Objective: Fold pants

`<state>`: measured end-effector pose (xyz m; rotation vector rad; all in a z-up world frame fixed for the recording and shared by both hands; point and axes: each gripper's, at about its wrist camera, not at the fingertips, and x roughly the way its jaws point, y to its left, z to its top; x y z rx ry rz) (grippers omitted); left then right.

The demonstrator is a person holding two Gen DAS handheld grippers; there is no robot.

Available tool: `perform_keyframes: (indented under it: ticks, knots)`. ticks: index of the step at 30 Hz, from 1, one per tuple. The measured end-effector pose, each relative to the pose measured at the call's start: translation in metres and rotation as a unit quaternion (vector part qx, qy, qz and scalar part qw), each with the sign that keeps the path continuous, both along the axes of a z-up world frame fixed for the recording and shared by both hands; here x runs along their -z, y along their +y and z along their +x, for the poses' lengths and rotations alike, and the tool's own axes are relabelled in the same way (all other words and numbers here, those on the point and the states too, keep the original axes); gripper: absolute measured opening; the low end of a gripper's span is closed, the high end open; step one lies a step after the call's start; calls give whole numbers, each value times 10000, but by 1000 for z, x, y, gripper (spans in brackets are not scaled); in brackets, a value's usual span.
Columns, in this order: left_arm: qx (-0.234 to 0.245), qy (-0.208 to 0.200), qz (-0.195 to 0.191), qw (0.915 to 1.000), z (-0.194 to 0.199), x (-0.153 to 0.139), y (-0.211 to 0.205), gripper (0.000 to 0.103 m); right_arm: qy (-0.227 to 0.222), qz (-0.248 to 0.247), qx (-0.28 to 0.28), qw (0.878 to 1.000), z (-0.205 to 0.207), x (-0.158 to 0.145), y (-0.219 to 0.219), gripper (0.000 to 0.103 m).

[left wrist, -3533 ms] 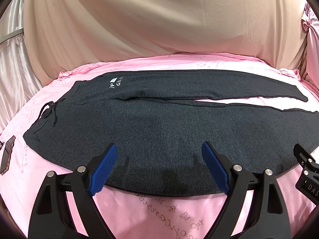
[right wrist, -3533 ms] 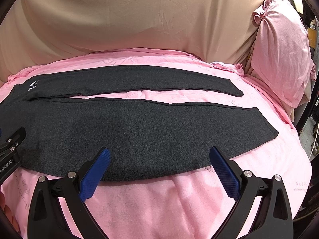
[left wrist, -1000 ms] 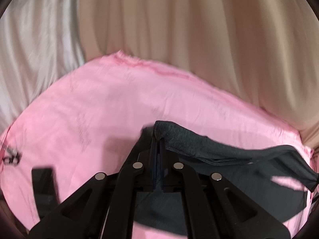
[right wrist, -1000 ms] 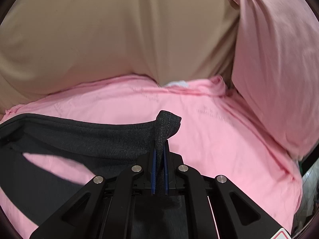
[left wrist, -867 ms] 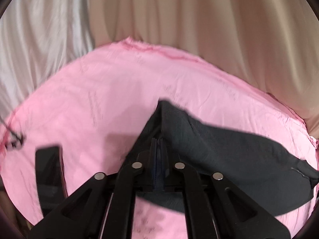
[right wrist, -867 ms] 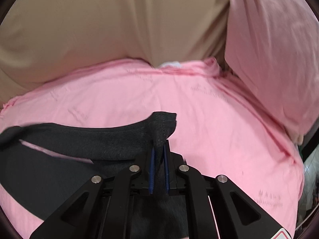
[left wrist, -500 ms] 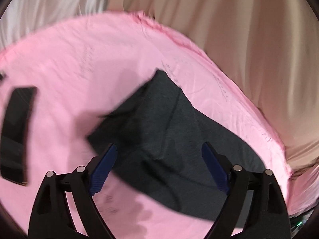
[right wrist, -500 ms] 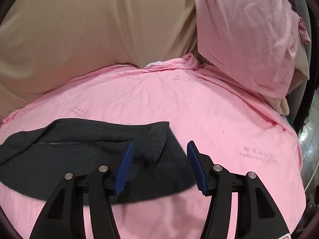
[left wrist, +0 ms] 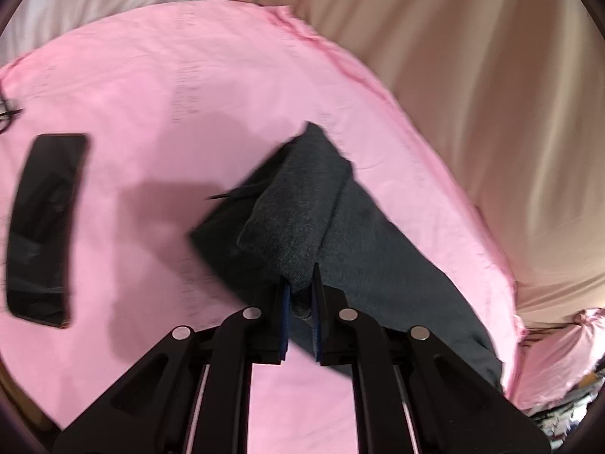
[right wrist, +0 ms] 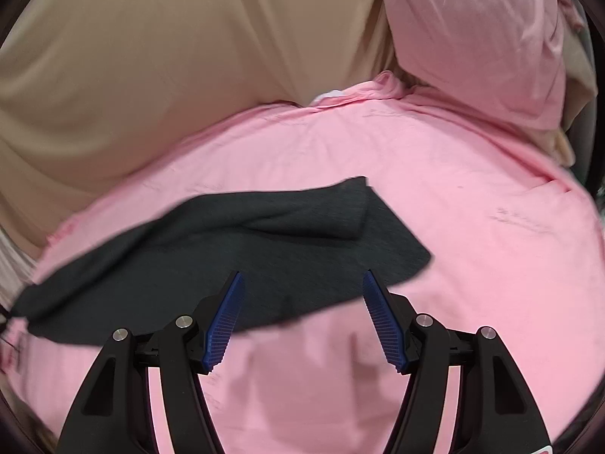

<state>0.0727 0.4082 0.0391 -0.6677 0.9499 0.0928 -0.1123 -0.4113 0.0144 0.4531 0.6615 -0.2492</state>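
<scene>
My left gripper [left wrist: 300,287] is pinched tight on a fold of the dark grey pants [left wrist: 340,242], the bunched cloth rising toward twelve o'clock from the blue pads [left wrist: 284,314]. My right gripper [right wrist: 302,295] stands spread, nothing between its ribbed pads [right wrist: 223,325]; the pants [right wrist: 242,257] lie folded lengthwise just ahead, running from nine to two o'clock across the pink bedsheet [right wrist: 472,265]. A black phone [left wrist: 45,227] rests at nine o'clock in the left view, a pink pillow [right wrist: 472,38] at one o'clock in the right.
</scene>
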Motion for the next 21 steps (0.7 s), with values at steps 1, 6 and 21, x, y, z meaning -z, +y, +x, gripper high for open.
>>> perform_keyframes:
  ticks: [1, 6, 21]
  knots:
    - [-89, 65, 2, 9999, -1, 5, 6, 8, -9, 73, 17, 10000, 8, -2, -2, 64]
    - [-250, 363, -200, 9988, -2, 37, 20, 8, 376, 225, 318, 9985, 49, 3, -41, 64]
    - [-240, 578, 412, 9972, 15, 44, 18, 9, 1813, 573, 128, 9817, 152, 41, -90, 10]
